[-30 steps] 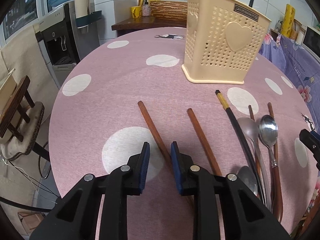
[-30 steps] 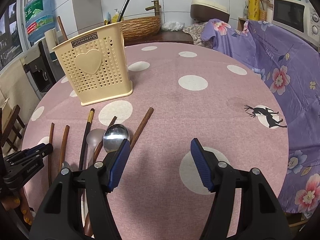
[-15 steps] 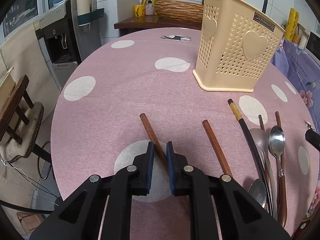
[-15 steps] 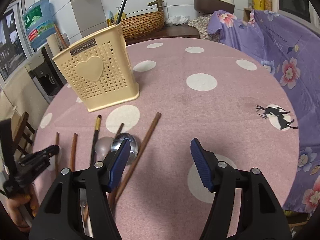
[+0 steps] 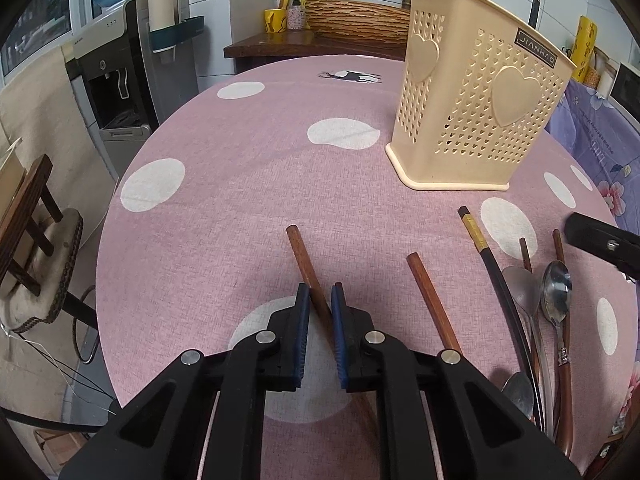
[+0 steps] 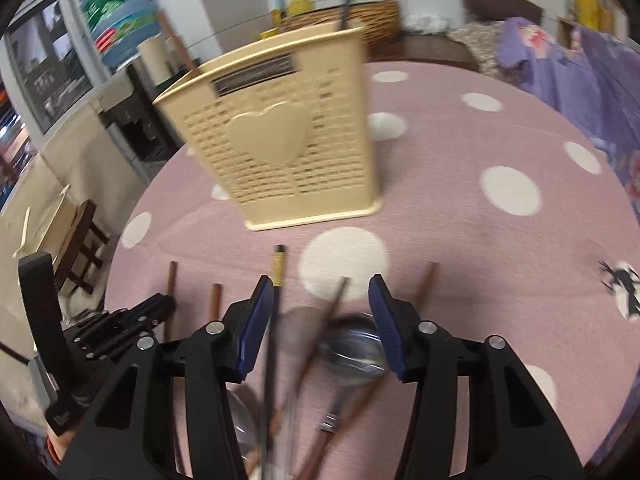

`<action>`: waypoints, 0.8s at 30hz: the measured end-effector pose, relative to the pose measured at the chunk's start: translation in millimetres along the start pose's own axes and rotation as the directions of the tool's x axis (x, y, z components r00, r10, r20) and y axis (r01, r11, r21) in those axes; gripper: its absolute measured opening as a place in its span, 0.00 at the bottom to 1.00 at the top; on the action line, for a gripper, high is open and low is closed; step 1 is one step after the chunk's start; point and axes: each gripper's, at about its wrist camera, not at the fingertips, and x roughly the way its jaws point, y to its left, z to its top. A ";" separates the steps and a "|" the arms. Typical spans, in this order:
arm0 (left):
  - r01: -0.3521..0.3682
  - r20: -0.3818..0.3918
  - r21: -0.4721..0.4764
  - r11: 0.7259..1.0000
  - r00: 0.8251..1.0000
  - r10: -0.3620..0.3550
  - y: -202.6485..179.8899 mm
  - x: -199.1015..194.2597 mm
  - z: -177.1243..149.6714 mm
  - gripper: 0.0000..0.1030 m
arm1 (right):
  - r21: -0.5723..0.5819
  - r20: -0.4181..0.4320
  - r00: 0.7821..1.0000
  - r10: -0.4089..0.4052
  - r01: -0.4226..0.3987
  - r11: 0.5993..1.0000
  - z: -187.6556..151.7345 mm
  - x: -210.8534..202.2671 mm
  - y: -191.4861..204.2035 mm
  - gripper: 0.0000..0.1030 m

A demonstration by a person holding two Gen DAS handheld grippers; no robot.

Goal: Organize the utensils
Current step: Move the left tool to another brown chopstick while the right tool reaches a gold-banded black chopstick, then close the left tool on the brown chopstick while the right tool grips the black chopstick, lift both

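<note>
My left gripper (image 5: 320,300) is shut on a brown wooden chopstick (image 5: 305,260) lying on the pink dotted tablecloth (image 5: 240,184). A second brown chopstick (image 5: 430,300) lies just right of it. A black chopstick (image 5: 492,268), spoons (image 5: 556,292) and more brown sticks lie at the right. The cream perforated utensil holder (image 5: 476,116) stands upright beyond them. My right gripper (image 6: 322,308) is open, low over the spoon (image 6: 354,354) and sticks, with the black chopstick (image 6: 276,300) by its left finger. The holder (image 6: 280,152) is ahead of it.
The round table's edge drops off at the left, with a wooden chair (image 5: 28,232) and water dispenser (image 5: 120,76) beyond. A purple floral cloth (image 6: 580,64) lies to the right. A counter with a woven basket (image 5: 356,24) stands behind the table.
My left gripper closed on the brown chopstick. My right gripper swung left and down over the spoons and sticks, still open; its view is blurred by motion.
</note>
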 end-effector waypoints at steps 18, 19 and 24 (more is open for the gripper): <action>0.009 0.006 -0.006 1.000 1.000 -0.009 1.8 0.0 -0.2 0.12 | -0.197 -0.094 0.982 -0.163 0.142 0.970 -2.1 68.0 49.5 0.31; 0.009 0.006 -0.006 1.000 1.000 -0.009 1.9 0.1 -0.2 0.12 | -0.202 -0.089 0.983 -0.162 0.141 0.969 -3.0 68.4 49.5 0.30; -0.001 0.006 0.002 1.000 1.000 0.001 0.3 1.9 1.2 0.12 | -0.231 -0.071 0.986 -0.152 0.132 0.964 -0.1 74.8 55.8 0.22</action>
